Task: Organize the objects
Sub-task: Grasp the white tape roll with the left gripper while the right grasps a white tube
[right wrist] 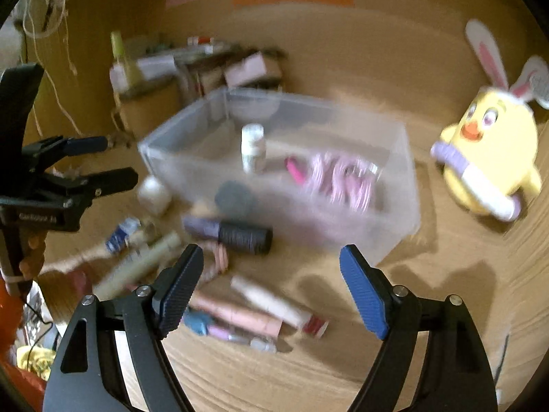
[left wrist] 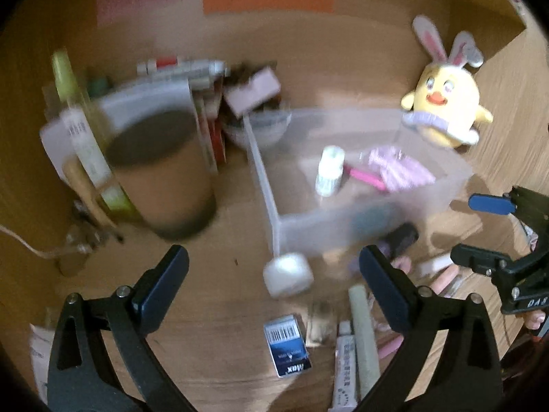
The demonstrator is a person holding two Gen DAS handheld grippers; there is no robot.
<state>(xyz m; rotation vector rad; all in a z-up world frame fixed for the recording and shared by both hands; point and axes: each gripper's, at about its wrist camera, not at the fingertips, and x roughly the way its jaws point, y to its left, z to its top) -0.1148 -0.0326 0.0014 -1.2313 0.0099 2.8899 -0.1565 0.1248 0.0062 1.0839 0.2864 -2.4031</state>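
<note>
Left wrist view: the left gripper (left wrist: 274, 274) has its jaws spread wide with nothing between them, above the wooden table (left wrist: 223, 370). A clear plastic bin (left wrist: 343, 219) stands ahead, holding a white bottle (left wrist: 330, 171).

Right wrist view: the right gripper (right wrist: 271, 285) is also spread and empty. The bin (right wrist: 394, 213) is just ahead; loose tubes (right wrist: 240, 316) lie on the table before it.

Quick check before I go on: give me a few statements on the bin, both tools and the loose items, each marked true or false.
1. The left tool is open and holds nothing. True.
2. The clear bin is empty. False: a white bottle and pink items lie in it.
3. The right tool grips a tube. False: it is open and holds nothing.
4. The yellow plush chick sits outside the bin. True.
</note>
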